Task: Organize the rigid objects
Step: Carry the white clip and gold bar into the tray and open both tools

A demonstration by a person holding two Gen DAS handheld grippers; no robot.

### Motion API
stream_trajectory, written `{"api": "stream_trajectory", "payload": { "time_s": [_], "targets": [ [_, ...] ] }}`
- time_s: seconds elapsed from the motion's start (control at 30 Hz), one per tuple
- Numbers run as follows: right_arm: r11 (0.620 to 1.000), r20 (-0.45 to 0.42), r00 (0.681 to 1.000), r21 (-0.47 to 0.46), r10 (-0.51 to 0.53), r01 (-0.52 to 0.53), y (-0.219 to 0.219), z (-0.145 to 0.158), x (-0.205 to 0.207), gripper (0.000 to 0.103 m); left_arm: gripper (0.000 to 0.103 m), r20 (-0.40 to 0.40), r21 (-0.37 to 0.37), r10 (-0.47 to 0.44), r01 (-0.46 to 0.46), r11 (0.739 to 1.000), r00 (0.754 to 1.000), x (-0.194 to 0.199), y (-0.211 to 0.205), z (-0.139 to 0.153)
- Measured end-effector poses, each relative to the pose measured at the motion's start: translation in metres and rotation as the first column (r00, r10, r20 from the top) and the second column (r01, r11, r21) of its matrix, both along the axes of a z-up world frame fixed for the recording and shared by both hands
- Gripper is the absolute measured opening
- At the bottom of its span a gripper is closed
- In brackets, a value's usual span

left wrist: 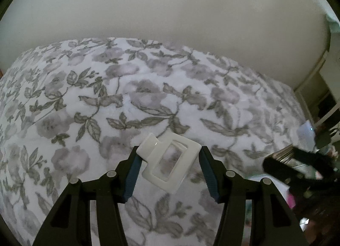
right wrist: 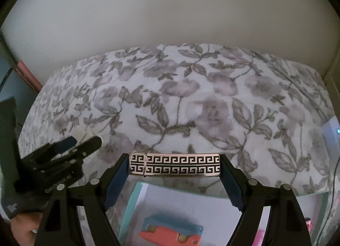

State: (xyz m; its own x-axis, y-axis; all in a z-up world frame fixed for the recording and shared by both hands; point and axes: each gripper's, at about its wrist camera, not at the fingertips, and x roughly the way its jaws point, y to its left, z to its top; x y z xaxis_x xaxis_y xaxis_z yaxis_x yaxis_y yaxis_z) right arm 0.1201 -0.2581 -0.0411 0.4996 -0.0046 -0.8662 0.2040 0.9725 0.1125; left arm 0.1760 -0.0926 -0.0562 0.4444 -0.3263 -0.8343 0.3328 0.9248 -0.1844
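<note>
The supporting surface is a bed [left wrist: 106, 88] covered with a white plush blanket [right wrist: 191, 97] printed with grey-green leaves and pale grey-mauve flowers. The blanket spans the full visible top of the bed and meets a plain off-white wall [left wrist: 170, 7] at the far edge. At the near edge, in the right wrist view, a teal-rimmed tray [right wrist: 131, 203] sits just beside the blanket; whether it touches the blanket cannot be determined.

Bare floral blanket [left wrist: 148, 88] ahead of both tools; turquoise box [right wrist: 129, 203] just below right tool [right wrist: 172, 167].
</note>
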Motion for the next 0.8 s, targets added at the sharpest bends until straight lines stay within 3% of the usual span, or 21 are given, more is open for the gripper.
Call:
{"api": "stream_trajectory", "payload": {
  "time_s": [0.17, 0.43, 0.57, 0.8],
  "targets": [
    [1.000, 0.007, 1.000, -0.008, -0.005, 0.005, 0.008, 0.020, -0.018, 0.084, 0.057, 0.003, -0.074, 0.013, -0.013, 0.997, 1.000, -0.021, 0.003, 0.031],
    [0.999, -0.007, 1.000, -0.050, -0.016, 0.016, 0.021, 0.048, -0.062, 0.083, 0.057, 0.042, -0.092, -0.033, 0.037, 0.995, 0.999, -0.070, 0.001, 0.070],
    [0.997, -0.034, 0.998, -0.060, -0.047, 0.045, 0.018, 0.045, -0.092, 0.084, 0.057, 0.027, -0.082, -0.081, 0.083, 0.993, 0.996, -0.101, -0.007, 0.070],
    [0.987, -0.122, 0.984, -0.117, -0.127, 0.113, 0.002, 0.025, -0.143, 0.084, 0.057, -0.044, -0.129, -0.182, 0.175, 0.976, 0.982, -0.145, -0.036, 0.057]
  ]
}}
